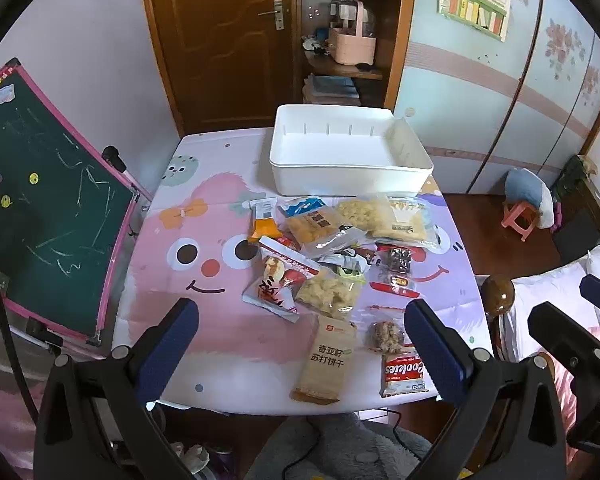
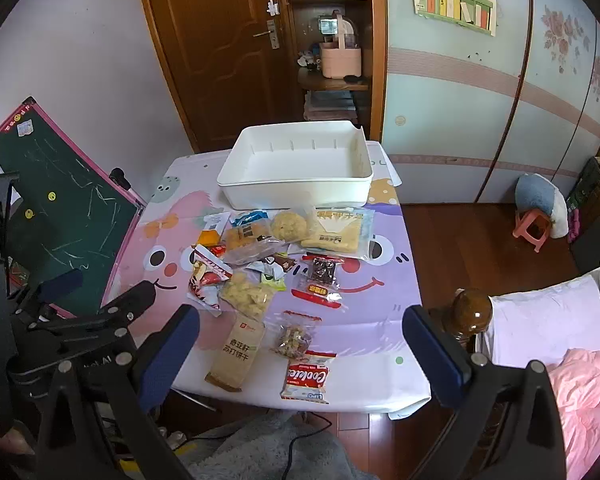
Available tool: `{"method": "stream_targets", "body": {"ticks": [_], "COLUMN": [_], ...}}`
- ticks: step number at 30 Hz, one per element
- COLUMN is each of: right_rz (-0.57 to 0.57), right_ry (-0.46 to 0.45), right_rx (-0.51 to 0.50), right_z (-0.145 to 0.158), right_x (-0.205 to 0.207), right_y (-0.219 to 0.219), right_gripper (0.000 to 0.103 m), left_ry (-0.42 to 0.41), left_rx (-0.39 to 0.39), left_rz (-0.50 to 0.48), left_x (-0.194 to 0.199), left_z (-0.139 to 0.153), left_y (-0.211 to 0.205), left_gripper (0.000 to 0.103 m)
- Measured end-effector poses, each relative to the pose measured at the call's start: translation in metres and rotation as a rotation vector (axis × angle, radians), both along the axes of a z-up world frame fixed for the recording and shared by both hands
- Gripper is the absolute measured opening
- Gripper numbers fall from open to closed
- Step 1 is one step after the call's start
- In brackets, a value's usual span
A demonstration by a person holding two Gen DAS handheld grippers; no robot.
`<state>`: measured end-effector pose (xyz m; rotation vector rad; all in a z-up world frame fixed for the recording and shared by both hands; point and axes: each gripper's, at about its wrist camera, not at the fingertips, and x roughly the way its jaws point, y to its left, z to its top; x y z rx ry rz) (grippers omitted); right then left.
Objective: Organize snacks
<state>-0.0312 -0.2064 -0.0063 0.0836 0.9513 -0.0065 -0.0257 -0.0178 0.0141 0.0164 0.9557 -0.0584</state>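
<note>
A home bedroom: bed (image 2: 552, 320), flowered wardrobe (image 2: 480, 92), child's chalkboard (image 2: 64, 208).

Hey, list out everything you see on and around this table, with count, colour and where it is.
storage bin: one, white, empty, far side of the table
snack packets: about a dozen, mixed colours, loose pile before the bin
soda cracker pack: one, tan, near edge
Cookies pack: one, red and white, near edge, right of the cracker pack
tablecloth: one, pink and lilac cartoon print, covering the table
chalkboard: one, green with pink frame, left of the table
door: one, brown, behind
stool: one, pink, on the floor at right
left gripper: one, black with blue pads, open, above the near edge
right gripper: one, same, open
</note>
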Motion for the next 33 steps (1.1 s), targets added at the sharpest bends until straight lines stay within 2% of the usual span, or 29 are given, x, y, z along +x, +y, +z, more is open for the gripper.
{"method": "stream_targets", "body": {"ticks": [8, 33], "right_rz": [0.000, 0.033], "right_ry": [0.000, -0.003], "right_rx": [0.006, -0.029], "right_z": [0.000, 0.002], "right_x": [0.000, 0.003], "right_y": [0.002, 0.007], "right_gripper": [0.102, 0.102], "left_ry": [0.000, -0.020], "left_rx": [-0.026, -0.005], "left_rz": [-0.013, -0.005], "left_x": [0.005, 0.008], "left_z": [0.003, 0.010], "left_y": [0.008, 0.004], "left_gripper": [0.102, 0.102]}}
